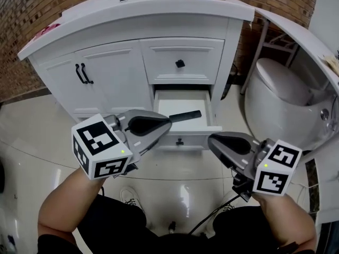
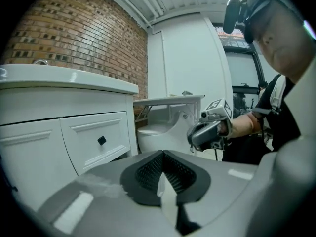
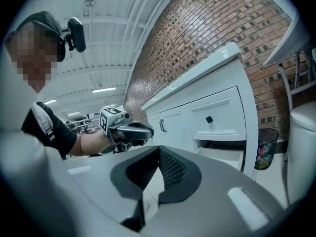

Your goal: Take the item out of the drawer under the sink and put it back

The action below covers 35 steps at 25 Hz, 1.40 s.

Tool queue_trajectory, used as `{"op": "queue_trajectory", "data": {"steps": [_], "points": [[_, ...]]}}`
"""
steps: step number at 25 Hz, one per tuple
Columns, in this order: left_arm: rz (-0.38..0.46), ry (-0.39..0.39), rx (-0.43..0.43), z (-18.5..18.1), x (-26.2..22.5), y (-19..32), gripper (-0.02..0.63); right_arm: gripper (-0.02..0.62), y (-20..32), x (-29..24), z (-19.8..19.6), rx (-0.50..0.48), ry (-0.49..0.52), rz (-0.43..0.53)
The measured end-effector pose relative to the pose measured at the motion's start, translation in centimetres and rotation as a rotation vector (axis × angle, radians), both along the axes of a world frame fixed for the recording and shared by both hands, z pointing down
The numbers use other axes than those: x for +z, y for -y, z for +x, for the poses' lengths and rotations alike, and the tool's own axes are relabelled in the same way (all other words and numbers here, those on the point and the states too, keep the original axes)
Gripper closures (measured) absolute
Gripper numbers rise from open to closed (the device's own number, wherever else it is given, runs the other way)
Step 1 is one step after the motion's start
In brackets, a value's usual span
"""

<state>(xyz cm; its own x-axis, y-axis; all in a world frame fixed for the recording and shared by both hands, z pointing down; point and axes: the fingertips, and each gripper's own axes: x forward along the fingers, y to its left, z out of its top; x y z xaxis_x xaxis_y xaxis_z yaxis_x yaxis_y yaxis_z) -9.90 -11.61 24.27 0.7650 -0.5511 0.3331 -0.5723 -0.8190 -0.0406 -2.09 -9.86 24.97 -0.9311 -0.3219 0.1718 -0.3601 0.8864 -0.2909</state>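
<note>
Item (image 1: 186,115) — long and black — lies in the open lower drawer (image 1: 193,139) of the vanity (image 1: 106,73); my left gripper (image 1: 167,125), at its 7 o'clock, is pinched closed and empty; my right gripper (image 1: 212,141), at 5 o'clock, is likewise closed — holding nothing.

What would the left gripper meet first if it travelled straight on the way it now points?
Probably the toilet: the left gripper points past the vanity toward its bowl; the right gripper sits off to one side. Depth is uncertain.
</note>
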Motion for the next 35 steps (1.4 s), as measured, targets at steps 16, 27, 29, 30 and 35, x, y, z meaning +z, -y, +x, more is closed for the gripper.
{"op": "queue_trajectory", "data": {"steps": [16,27,29,30,35], "points": [[-0.045,-0.119,0.010,0.8,2.3,-5.7,0.600,0.588,-1.4,1.2,0.4,0.001,-0.026,-0.040],[-0.079,-0.238,-0.015,-0.9,0.7,-4.7,0.600,0.589,-3.0,2.0,-0.6,-0.046,-0.035,-0.065],[-0.085,-0.228,-0.017,-1.0,1.0,-4.8,0.600,0.589,-2.7,2.2,-0.4,-0.040,-0.034,-0.073],[-0.085,-0.218,-0.016,-1.0,1.2,-4.9,0.600,0.589,-2.5,2.3,-0.2,-0.035,-0.032,-0.082],[-0.082,-0.187,-0.001,-0.4,1.8,-5.3,0.600,0.589,-2.2,2.0,0.0,-0.027,-0.020,-0.089]]}}
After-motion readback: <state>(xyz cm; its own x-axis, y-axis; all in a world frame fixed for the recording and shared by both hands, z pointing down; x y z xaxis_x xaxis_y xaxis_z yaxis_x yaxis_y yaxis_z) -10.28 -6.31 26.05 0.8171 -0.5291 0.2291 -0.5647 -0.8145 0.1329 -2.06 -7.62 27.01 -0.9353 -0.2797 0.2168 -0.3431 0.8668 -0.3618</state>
